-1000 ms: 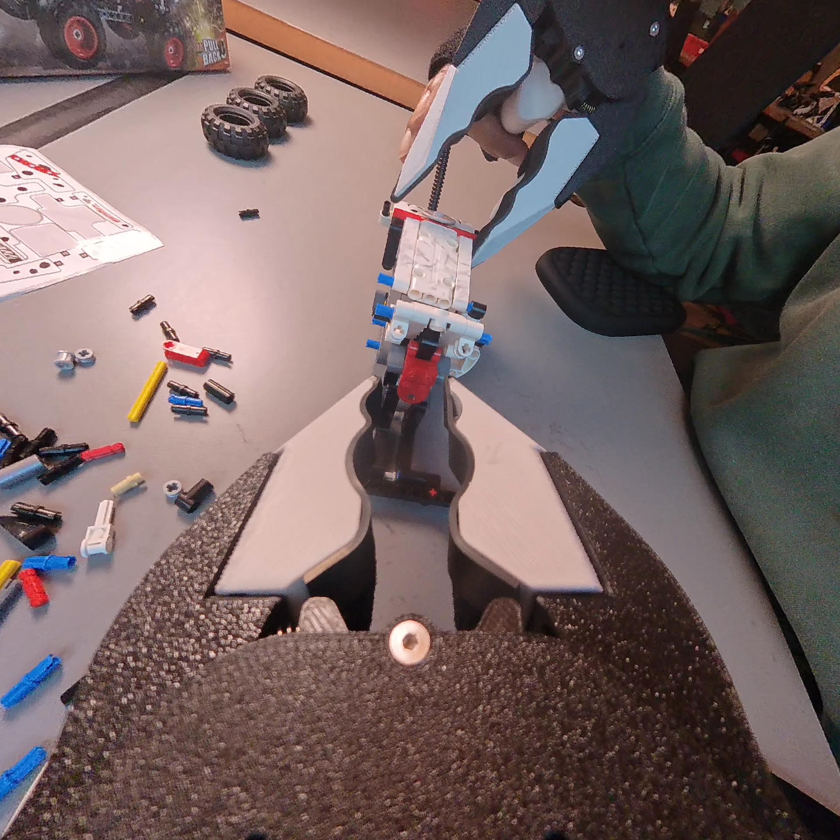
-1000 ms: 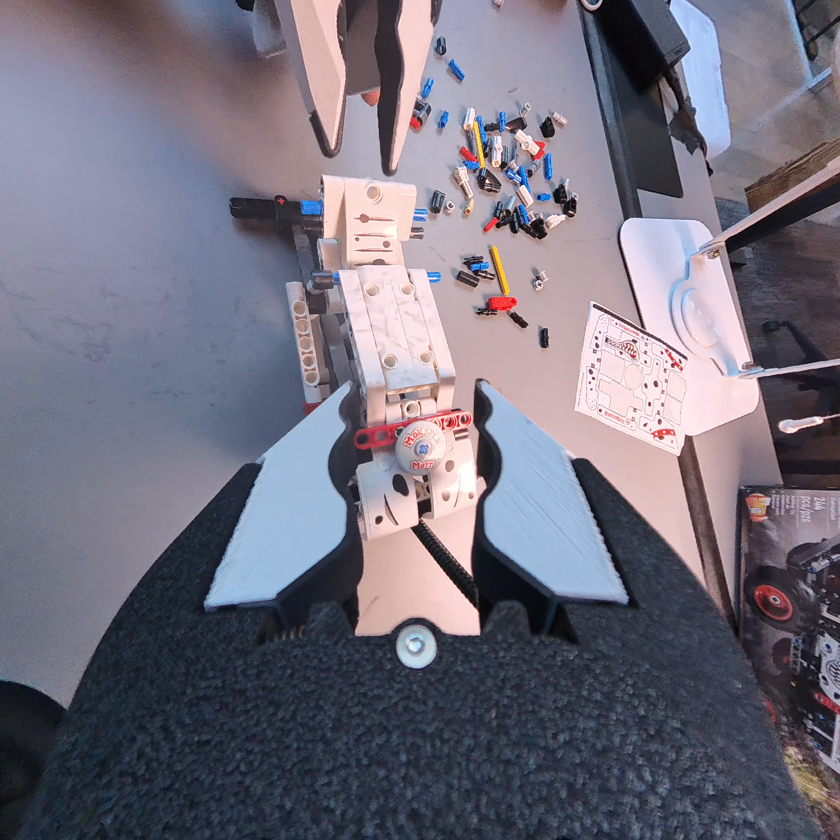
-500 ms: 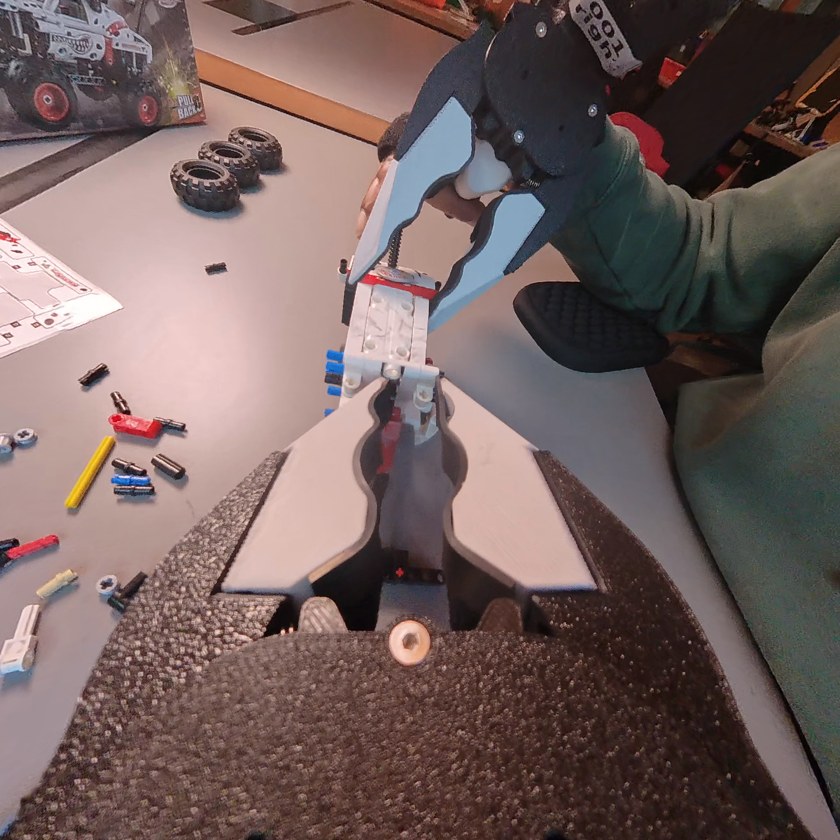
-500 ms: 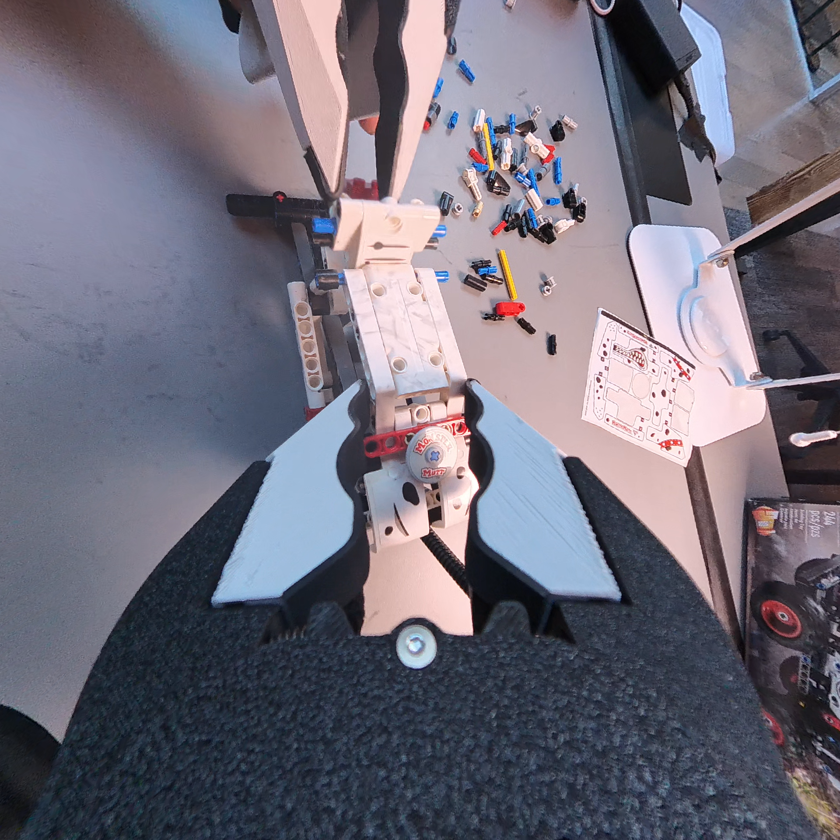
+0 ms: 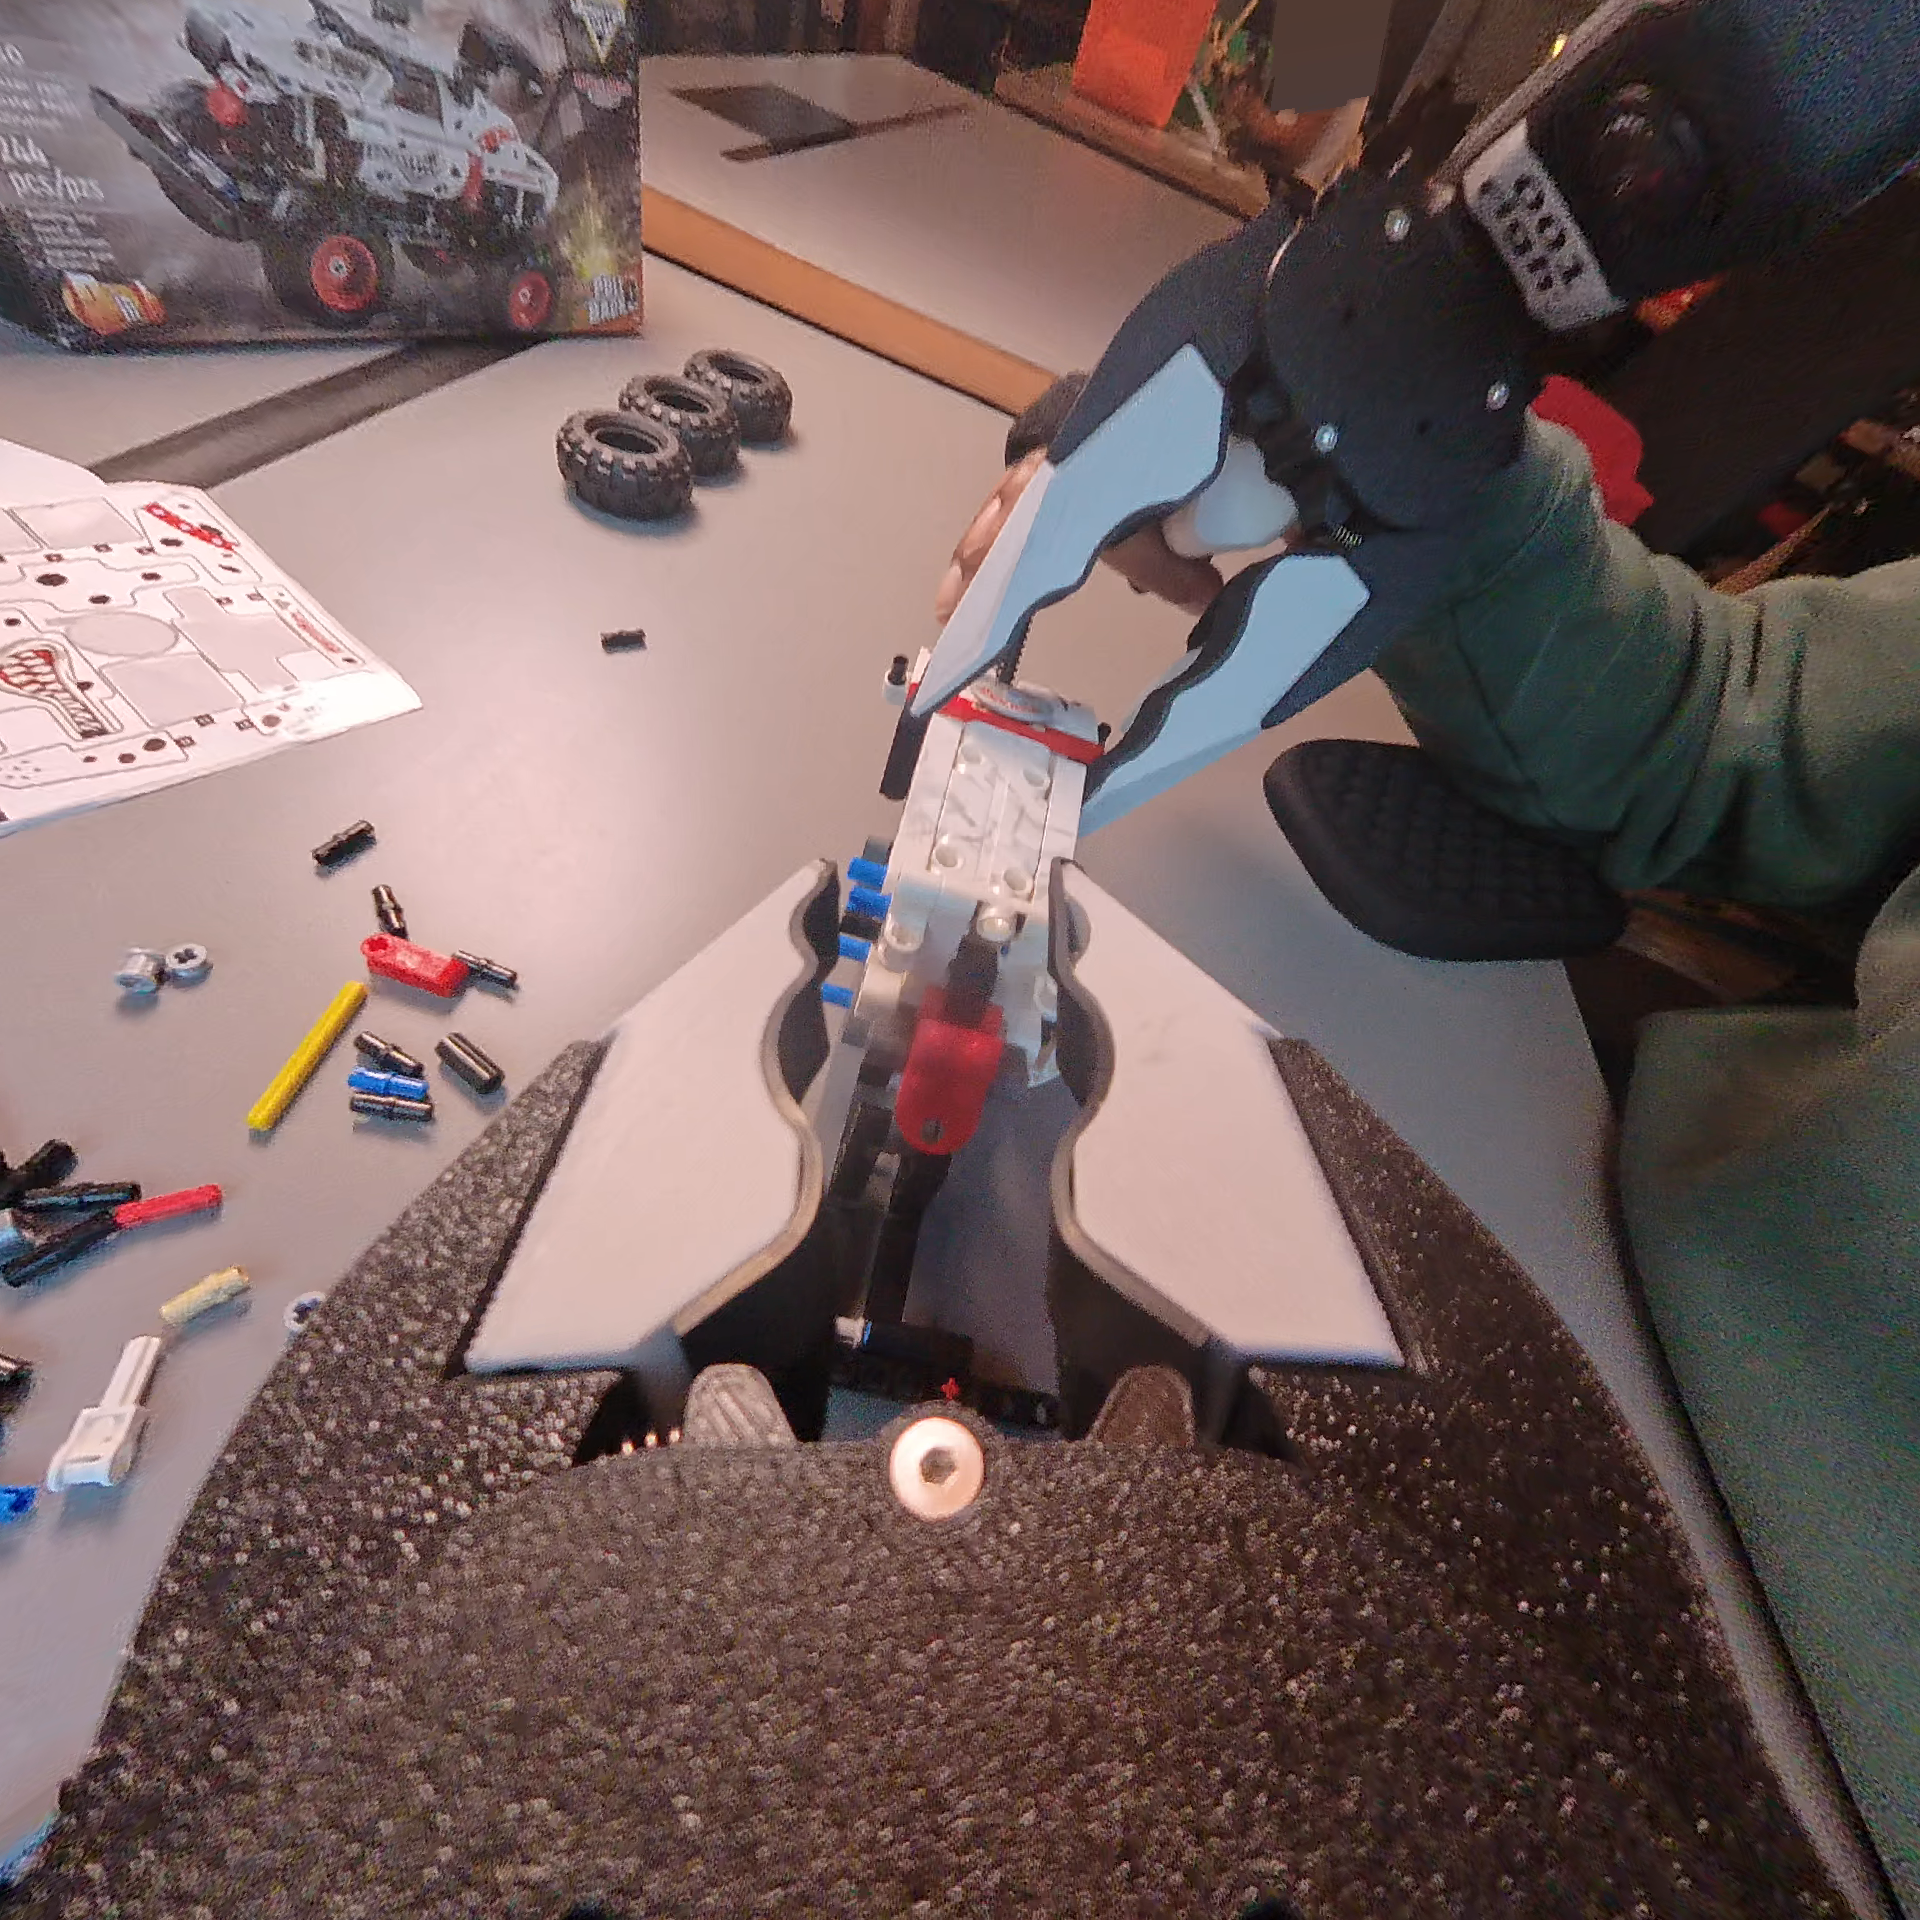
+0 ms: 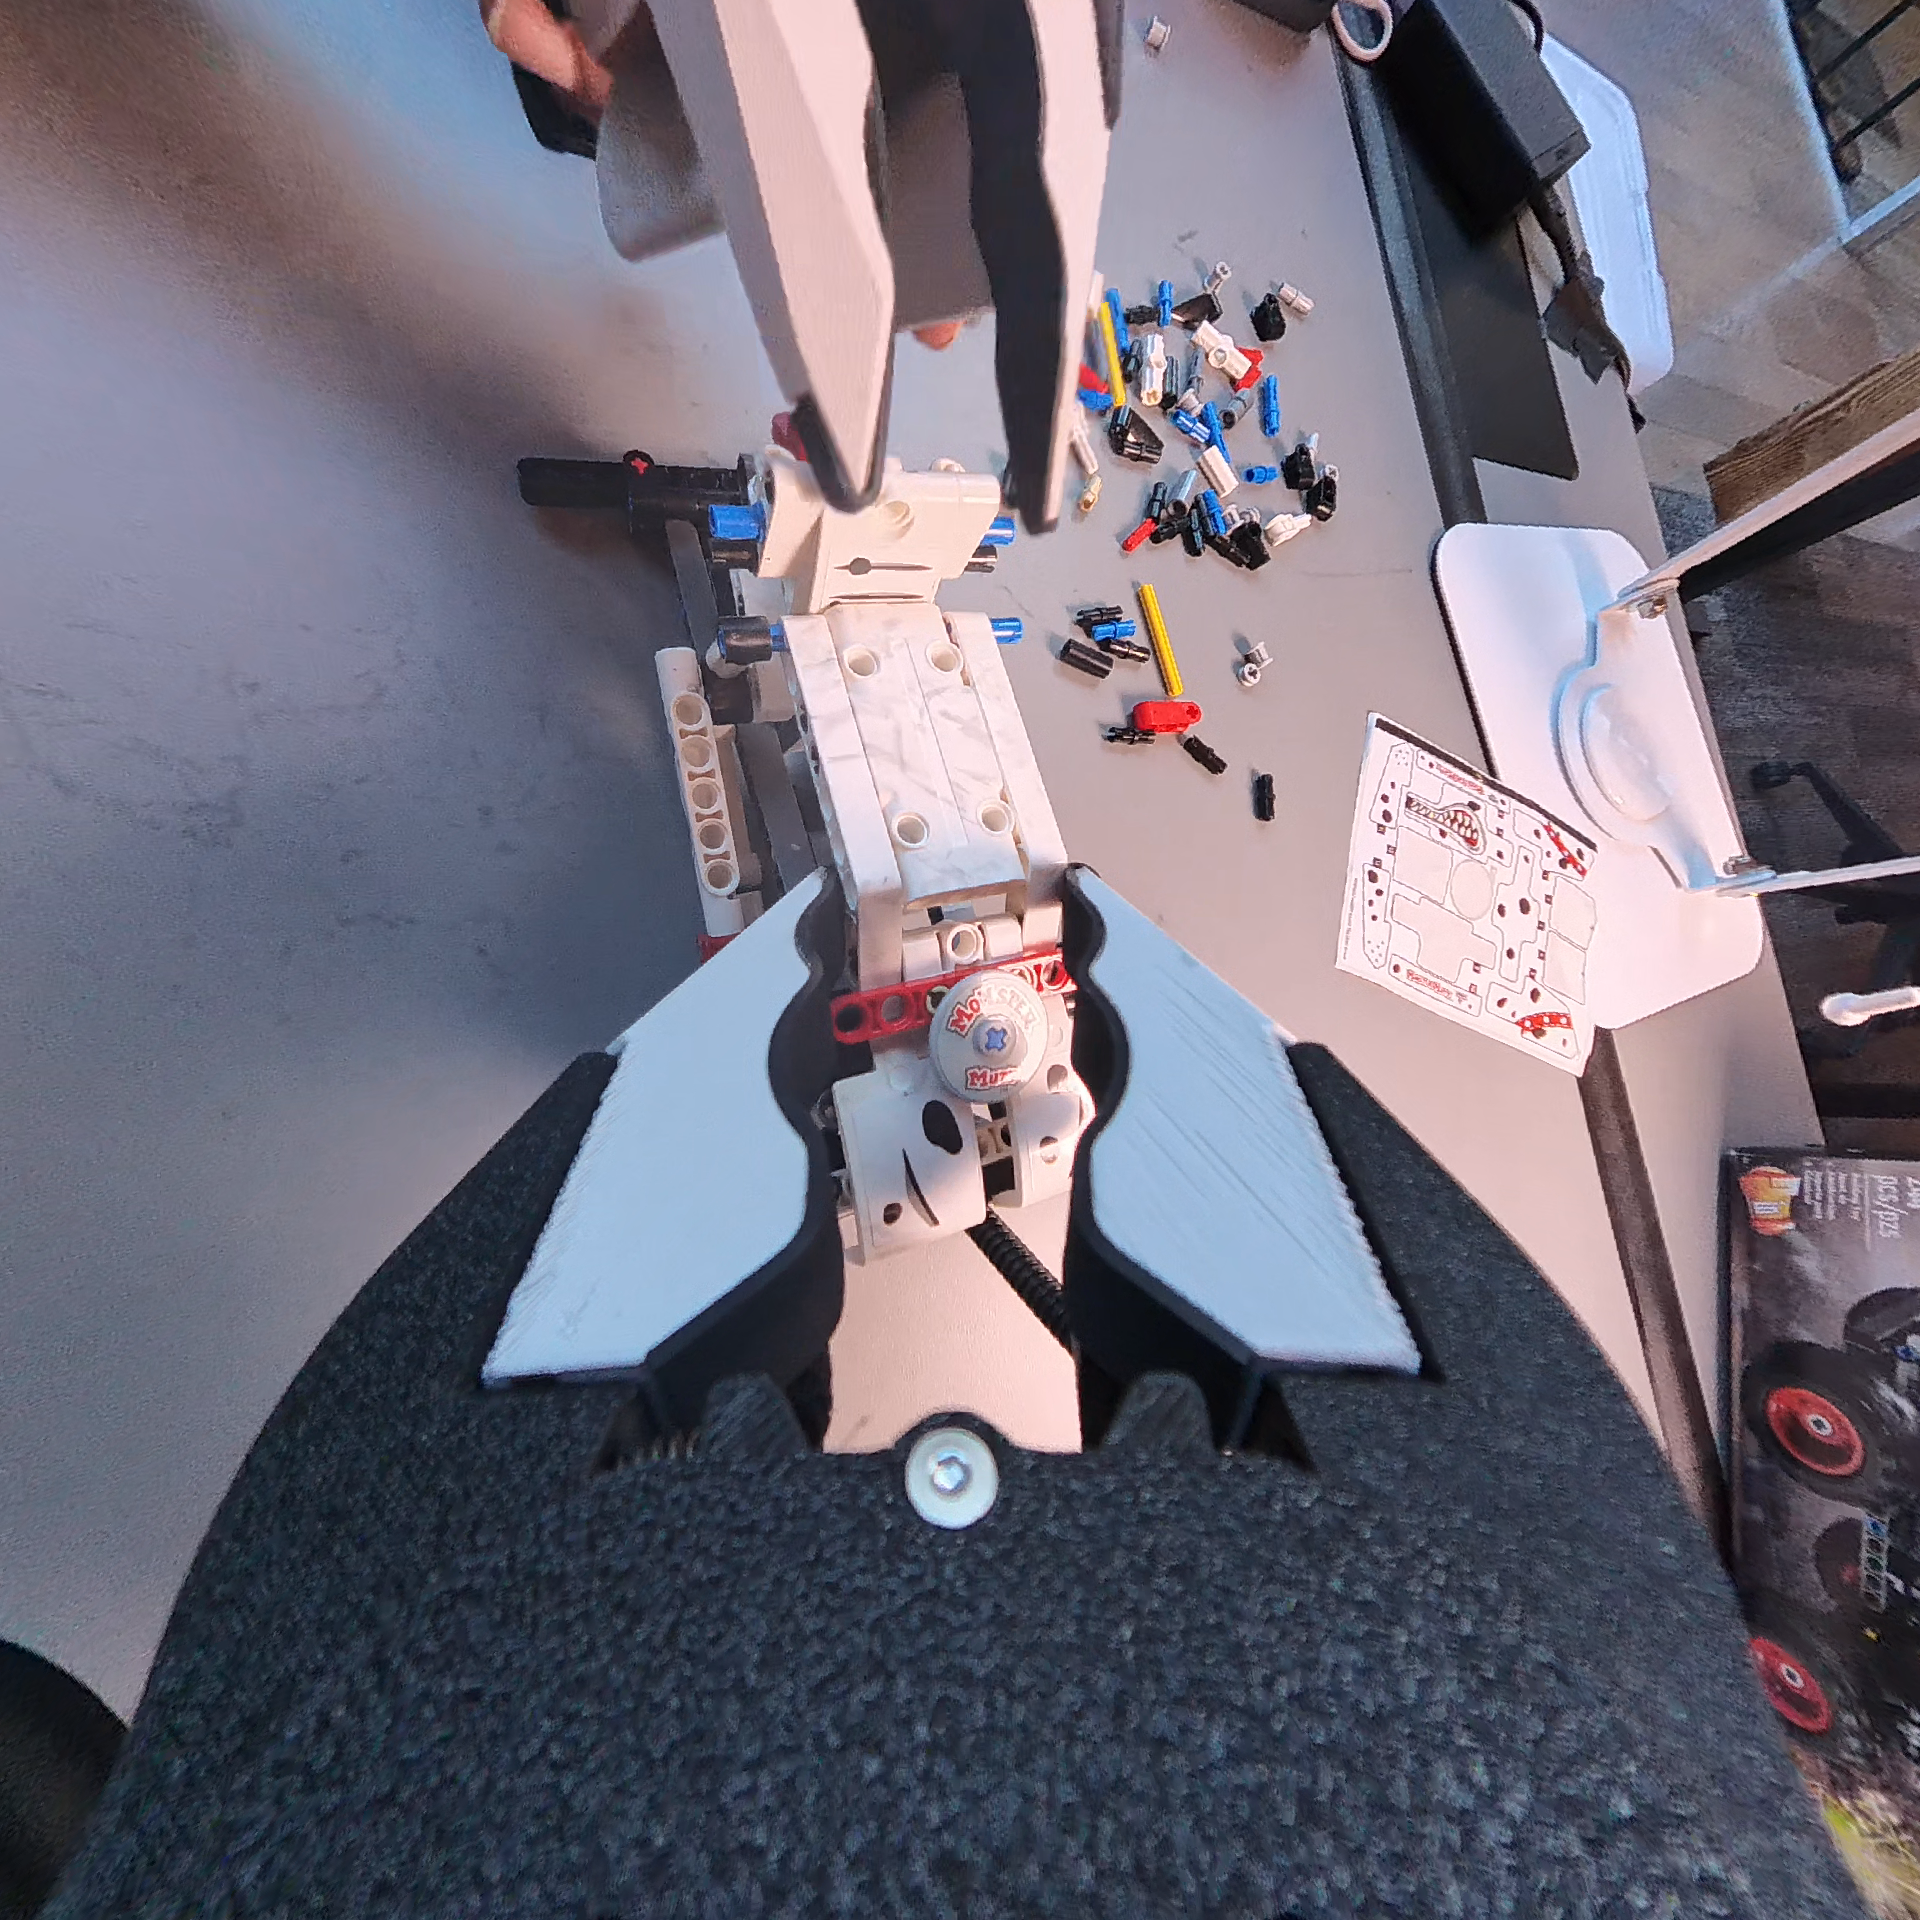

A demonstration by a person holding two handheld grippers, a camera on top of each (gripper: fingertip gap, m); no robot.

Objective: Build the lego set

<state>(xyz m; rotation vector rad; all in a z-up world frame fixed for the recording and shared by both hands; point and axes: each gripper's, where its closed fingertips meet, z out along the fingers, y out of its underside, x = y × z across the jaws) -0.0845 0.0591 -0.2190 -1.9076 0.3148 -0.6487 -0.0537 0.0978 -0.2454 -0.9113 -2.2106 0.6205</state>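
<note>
The half-built lego truck [image 5: 982,831] is lying on the grey desk [image 5: 644,790] between the two tools, its long axis running straight from one to the other, so each is facing one end of it. The left hand-held gripper [image 5: 940,904] is sitting around the end with the red piece [image 5: 945,1070]; its jaws are fairly narrow and flanking the white body on both sides, though I cannot tell whether they are actually pressing it. The right hand-held gripper [image 6: 945,883] is straddling the opposite end, where a red beam and a round printed cap sit, with its jaws likewise close beside the model; contact is not clear there either. Neither is nearer: both are at the model, so the next move probably turns on steadying one end while the other is worked. The left wrist view is showing the box [image 5: 322,166], three black tyres [image 5: 675,426] and a green sleeve [image 5: 1621,675] behind the right tool. The right wrist view alone is showing the white side beam [image 6: 707,790] and black axle [image 6: 623,483] on the far flank, plus the heap of loose parts [image 6: 1205,416] and the sticker sheet [image 6: 1465,894].
</note>
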